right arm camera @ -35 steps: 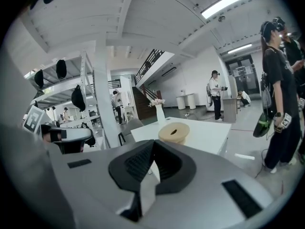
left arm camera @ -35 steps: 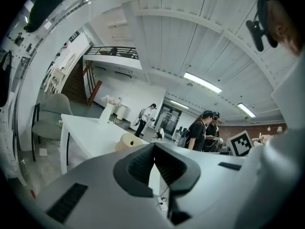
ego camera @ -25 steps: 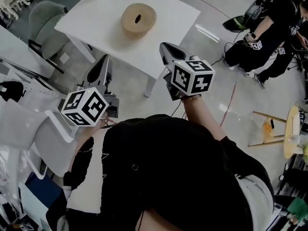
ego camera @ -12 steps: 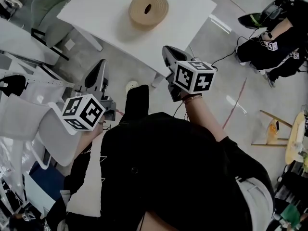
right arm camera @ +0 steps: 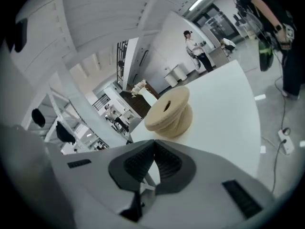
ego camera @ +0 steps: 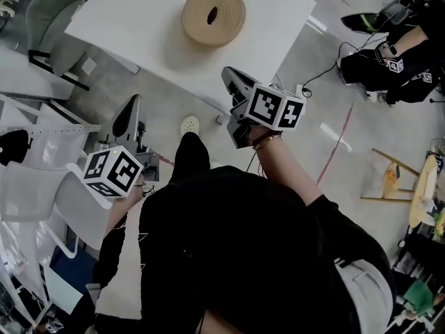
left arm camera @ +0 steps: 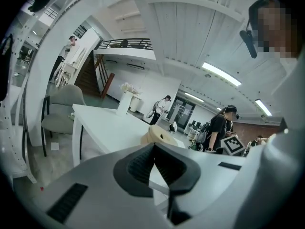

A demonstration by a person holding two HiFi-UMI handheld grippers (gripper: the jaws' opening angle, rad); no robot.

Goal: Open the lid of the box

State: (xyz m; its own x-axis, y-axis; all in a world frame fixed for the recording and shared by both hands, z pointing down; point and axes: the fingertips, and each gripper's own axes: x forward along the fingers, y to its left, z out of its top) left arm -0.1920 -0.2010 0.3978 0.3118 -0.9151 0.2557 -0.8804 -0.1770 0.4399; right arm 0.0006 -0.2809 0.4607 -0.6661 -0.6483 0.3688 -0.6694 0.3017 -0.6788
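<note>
Both tongs closed tip to tip, nothing between them: left gripper (left arm camera: 153,146), right gripper (right arm camera: 153,143). Round tan box (ego camera: 213,14) sits on the white table (ego camera: 132,26), well apart from both. In the left gripper view, the jaws hide the box's lower part. Head view cuts off the table's far edge.

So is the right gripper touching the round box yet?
No, the right gripper is shut on nothing, and bare white table shows between it and the round box.
</note>
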